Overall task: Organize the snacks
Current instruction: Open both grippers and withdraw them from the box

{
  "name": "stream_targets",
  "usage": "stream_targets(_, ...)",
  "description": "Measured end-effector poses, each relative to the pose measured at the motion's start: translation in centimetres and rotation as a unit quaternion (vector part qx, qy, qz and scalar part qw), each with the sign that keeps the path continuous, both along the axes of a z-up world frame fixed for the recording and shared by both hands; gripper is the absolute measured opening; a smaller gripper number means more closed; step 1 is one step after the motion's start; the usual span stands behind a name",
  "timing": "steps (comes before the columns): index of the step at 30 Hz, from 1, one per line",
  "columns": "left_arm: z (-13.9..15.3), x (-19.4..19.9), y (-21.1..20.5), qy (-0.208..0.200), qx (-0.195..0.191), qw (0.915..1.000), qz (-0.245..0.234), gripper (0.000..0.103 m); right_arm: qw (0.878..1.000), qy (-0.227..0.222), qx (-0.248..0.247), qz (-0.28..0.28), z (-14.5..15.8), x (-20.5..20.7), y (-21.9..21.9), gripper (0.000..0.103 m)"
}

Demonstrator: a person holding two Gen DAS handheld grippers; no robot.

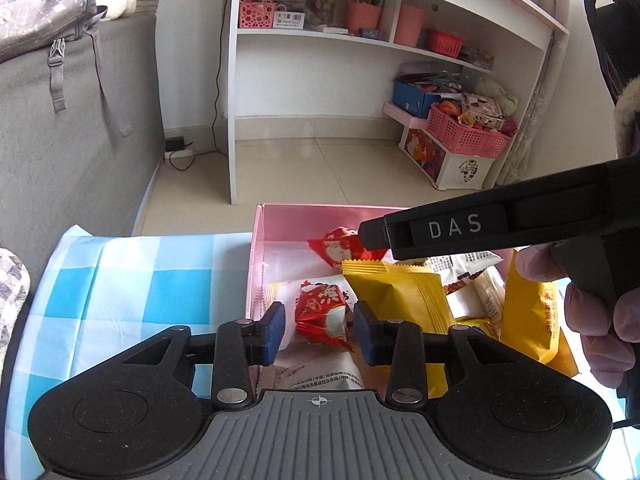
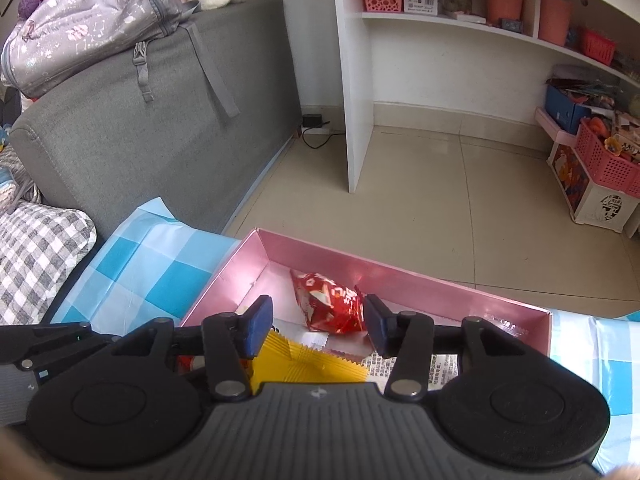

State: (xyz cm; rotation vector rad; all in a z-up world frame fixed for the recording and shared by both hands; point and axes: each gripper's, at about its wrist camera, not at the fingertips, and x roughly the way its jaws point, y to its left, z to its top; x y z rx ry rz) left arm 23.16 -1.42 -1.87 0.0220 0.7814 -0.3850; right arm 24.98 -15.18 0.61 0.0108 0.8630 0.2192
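A pink box point(image 1: 256, 264) on a blue checked cloth point(image 1: 120, 292) holds several snack packets. My left gripper point(image 1: 319, 330) is open over the box, its blue pads on either side of a red and white packet point(image 1: 320, 312) without clamping it. Yellow packets point(image 1: 404, 292) lie to its right. My right gripper point(image 2: 318, 326) is open above the box point(image 2: 400, 276). A red packet point(image 2: 330, 304) lies between and beyond its fingers on the box floor, and a yellow packet point(image 2: 308, 364) lies below them. The right gripper's body point(image 1: 500, 220) crosses the left wrist view.
A grey sofa point(image 2: 160, 140) with a backpack point(image 2: 92, 20) stands at the left. A white shelf unit point(image 2: 356, 80) and pink baskets point(image 2: 608, 160) of clutter stand behind on the tiled floor point(image 2: 440, 200). A checked pillow point(image 2: 36, 248) lies left of the cloth.
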Motion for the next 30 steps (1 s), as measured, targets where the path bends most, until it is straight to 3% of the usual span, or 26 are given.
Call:
stream_targets(18,3.3,-6.6,0.8,-0.006,0.008,0.9997,-0.025,0.078,0.999,-0.034,-0.001,-0.029,4.0,-6.3,-1.9,0.074)
stream_targets(30,4.1,-12.2,1.8,0.002,0.021,0.9989,-0.041,0.087,0.999,-0.038,-0.012,-0.028,5.2,-12.1,-1.8,0.085)
